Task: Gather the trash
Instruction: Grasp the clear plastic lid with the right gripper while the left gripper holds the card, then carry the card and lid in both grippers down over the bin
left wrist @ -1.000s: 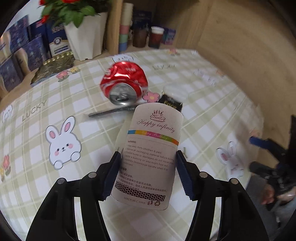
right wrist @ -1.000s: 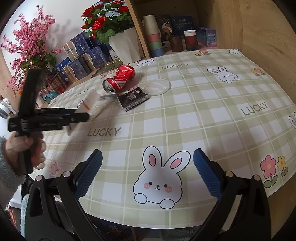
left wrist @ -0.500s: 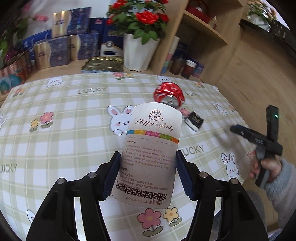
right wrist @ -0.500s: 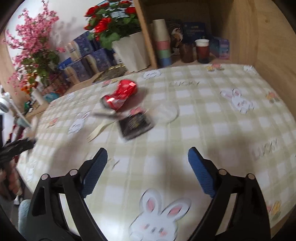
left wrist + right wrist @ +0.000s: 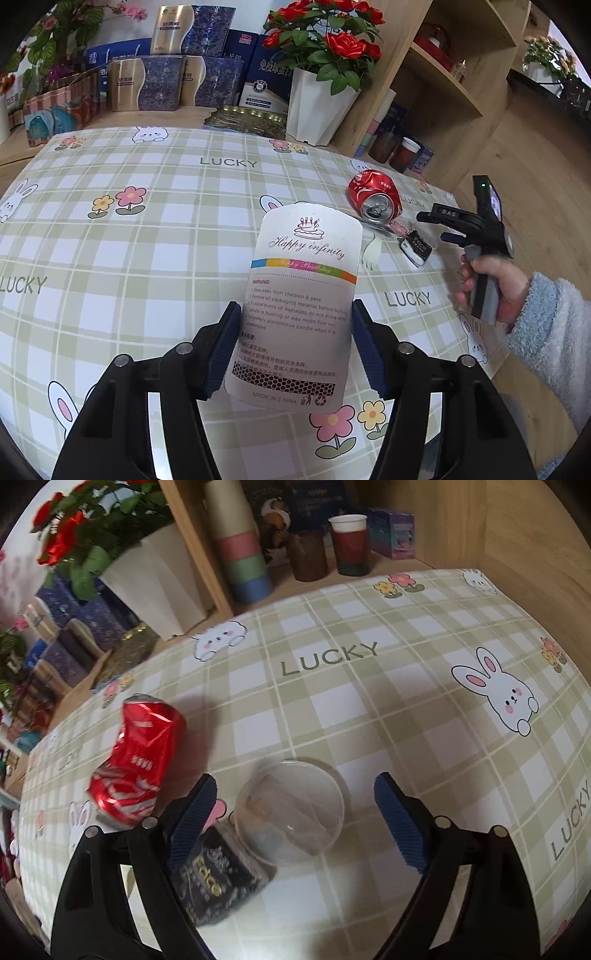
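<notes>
My left gripper (image 5: 291, 347) is shut on a white "Happy infinity" candle wrapper (image 5: 299, 302) and holds it above the table. A crushed red can (image 5: 375, 195) lies at the right, with a black wrapper (image 5: 415, 248) and a pale plastic fork (image 5: 371, 251) near it. My right gripper (image 5: 291, 823) is open, low over a clear plastic lid (image 5: 291, 812) that lies between its jaws. The black wrapper (image 5: 214, 878) lies by its left finger and the red can (image 5: 140, 764) is to the left. The right gripper also shows in the left wrist view (image 5: 443, 227).
A checked bunny tablecloth (image 5: 155, 229) covers the table. At the back stand a white pot of red roses (image 5: 317, 103), gift boxes (image 5: 159, 85), a gold tray (image 5: 247, 118) and a wooden shelf with stacked cups (image 5: 240, 554) and drink cups (image 5: 349, 542).
My left gripper has pulled back and up with the wrapper in it. My right gripper has moved in over the clear lid, close to the can and the black wrapper.
</notes>
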The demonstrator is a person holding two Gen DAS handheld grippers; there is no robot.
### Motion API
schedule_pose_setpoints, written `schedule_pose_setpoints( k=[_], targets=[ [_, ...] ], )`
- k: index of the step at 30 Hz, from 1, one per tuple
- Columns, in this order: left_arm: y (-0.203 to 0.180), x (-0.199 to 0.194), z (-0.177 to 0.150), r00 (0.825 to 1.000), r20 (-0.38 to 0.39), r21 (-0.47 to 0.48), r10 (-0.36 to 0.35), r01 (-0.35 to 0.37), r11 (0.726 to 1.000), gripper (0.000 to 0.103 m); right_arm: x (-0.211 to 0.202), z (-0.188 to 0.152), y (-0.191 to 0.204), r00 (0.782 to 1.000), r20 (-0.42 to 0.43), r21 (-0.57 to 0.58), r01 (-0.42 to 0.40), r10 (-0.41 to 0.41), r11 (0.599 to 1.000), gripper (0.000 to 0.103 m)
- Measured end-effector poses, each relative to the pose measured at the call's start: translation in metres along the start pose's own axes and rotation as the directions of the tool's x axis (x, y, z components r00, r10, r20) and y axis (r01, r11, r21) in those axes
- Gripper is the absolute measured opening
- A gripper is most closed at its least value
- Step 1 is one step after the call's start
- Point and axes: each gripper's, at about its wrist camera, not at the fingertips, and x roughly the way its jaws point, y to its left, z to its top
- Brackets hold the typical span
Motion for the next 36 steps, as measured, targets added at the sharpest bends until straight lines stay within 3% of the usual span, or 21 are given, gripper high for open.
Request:
schedule_pose_setpoints(
  k=[3, 7, 12, 14, 16, 21, 28, 36],
  targets=[
    [0.002, -0.004, -0.003, 1.000, 0.005, -0.005, 0.004, -0.004, 1.000, 0.059, 0.010, 0.001, 0.004, 0.999, -0.024, 0.008, 0.042, -0.042, 0.999, 0.083],
    [0.004, -0.007, -0.009, 1.000, 0.006, -0.024, 0.004, -0.004, 1.000, 0.059, 0.016, -0.004, 0.017, 0.988, -0.039, -0.093, 0.144, -0.148, 0.985, 0.075],
    [0.005, -0.010, -0.015, 1.000, 0.013, -0.045, -0.003, 0.004, 0.999, 0.059, 0.004, -0.021, 0.018, 0.990, -0.034, -0.145, 0.134, -0.140, 0.980, 0.067],
    [0.004, -0.012, -0.017, 1.000, 0.017, -0.053, -0.008, 0.009, 0.999, 0.059, -0.005, -0.024, 0.015, 0.995, -0.007, -0.144, 0.094, -0.095, 0.985, 0.067],
    [0.004, -0.016, -0.018, 1.000, 0.021, -0.063, -0.014, 0.015, 0.998, 0.059, -0.023, -0.029, 0.004, 0.998, 0.060, -0.093, 0.003, 0.003, 0.996, 0.067],
    [-0.003, -0.033, -0.024, 0.999, 0.034, -0.066, -0.023, 0.025, 0.998, 0.059, -0.062, -0.039, -0.005, 0.991, 0.116, -0.085, -0.064, 0.074, 0.994, 0.067],
    [-0.010, -0.063, -0.046, 0.998, 0.047, -0.087, -0.038, 0.042, 0.995, 0.059, -0.120, -0.071, 0.000, 0.979, 0.110, -0.174, -0.150, 0.171, 0.973, 0.067],
    [-0.030, -0.103, -0.077, 0.997, 0.054, -0.059, -0.054, 0.057, 0.997, 0.059, -0.186, -0.129, -0.013, 0.948, 0.085, -0.123, -0.295, 0.306, 0.947, 0.067]
  ],
)
